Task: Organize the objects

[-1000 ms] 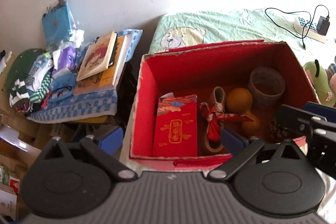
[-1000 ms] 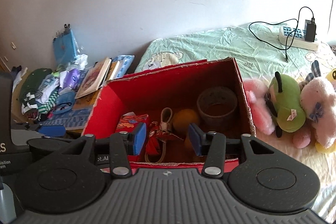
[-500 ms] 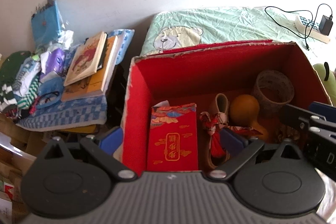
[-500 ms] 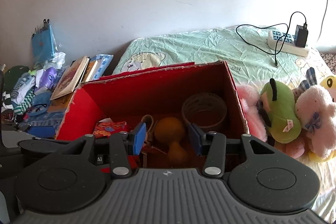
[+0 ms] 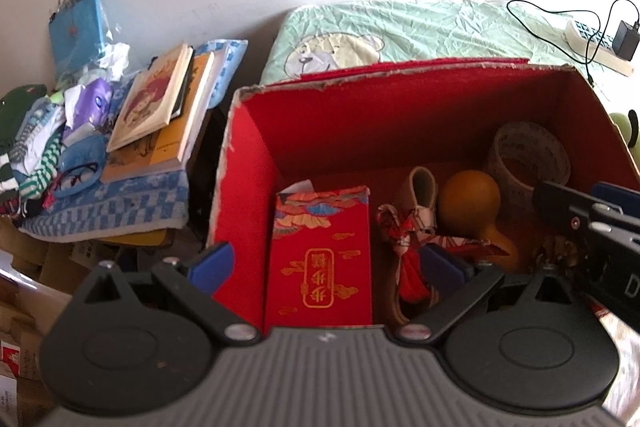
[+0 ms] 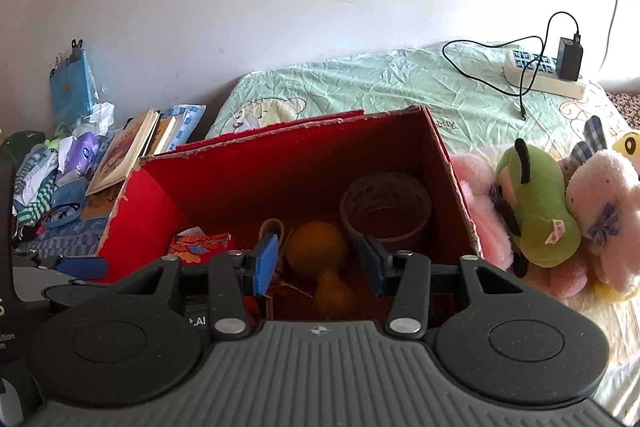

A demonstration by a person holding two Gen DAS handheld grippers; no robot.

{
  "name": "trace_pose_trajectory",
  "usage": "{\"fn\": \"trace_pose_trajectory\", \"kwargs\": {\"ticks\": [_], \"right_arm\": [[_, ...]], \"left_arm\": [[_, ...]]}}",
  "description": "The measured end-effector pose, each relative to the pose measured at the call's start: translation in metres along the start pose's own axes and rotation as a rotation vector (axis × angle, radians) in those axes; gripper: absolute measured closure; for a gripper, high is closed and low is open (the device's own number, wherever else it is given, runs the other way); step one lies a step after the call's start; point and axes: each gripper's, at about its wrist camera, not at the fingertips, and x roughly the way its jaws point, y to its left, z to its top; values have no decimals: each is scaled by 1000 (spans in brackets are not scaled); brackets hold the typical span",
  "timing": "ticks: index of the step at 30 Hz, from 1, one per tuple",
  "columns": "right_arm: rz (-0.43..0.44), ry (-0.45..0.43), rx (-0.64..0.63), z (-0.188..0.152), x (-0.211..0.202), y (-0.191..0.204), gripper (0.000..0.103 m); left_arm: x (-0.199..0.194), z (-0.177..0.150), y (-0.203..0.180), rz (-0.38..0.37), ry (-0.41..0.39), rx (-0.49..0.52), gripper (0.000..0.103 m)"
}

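Red cardboard box [image 5: 248,163] sits open ahead of both grippers, on the green bear-print sheet [image 6: 360,83]; outside the left gripper's [image 5: 328,263] left finger lie stacked books [image 5: 160,107] on a blue checked cloth [image 5: 120,203]; its blue pads [image 5: 212,263] stand wide apart, holding nothing, the left one outside the box wall, the right over a red ribbon [image 5: 404,243]; between them lies a red packet [image 5: 320,255] with gold Chinese characters I cannot read; the right gripper [image 6: 320,263] is spread too, empty, with an orange gourd [image 6: 320,247] between its fingers; beyond its right finger stands a tape roll [image 6: 384,207], its printing illegible; right of the box lie plush toys [image 6: 536,211].
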Motion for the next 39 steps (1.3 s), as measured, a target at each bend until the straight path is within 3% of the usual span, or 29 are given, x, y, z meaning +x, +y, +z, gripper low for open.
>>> {"fn": "trace_pose_trajectory", "kwargs": {"ticks": [18,39], "right_arm": [[12,26,-28,-4,6,0,55],[12,39,-32,-7,8,0,53]], "left_arm": [[11,-11,-4,-9,66,-18,3],[11,-16,-4,-4,70,-27,3]]}}
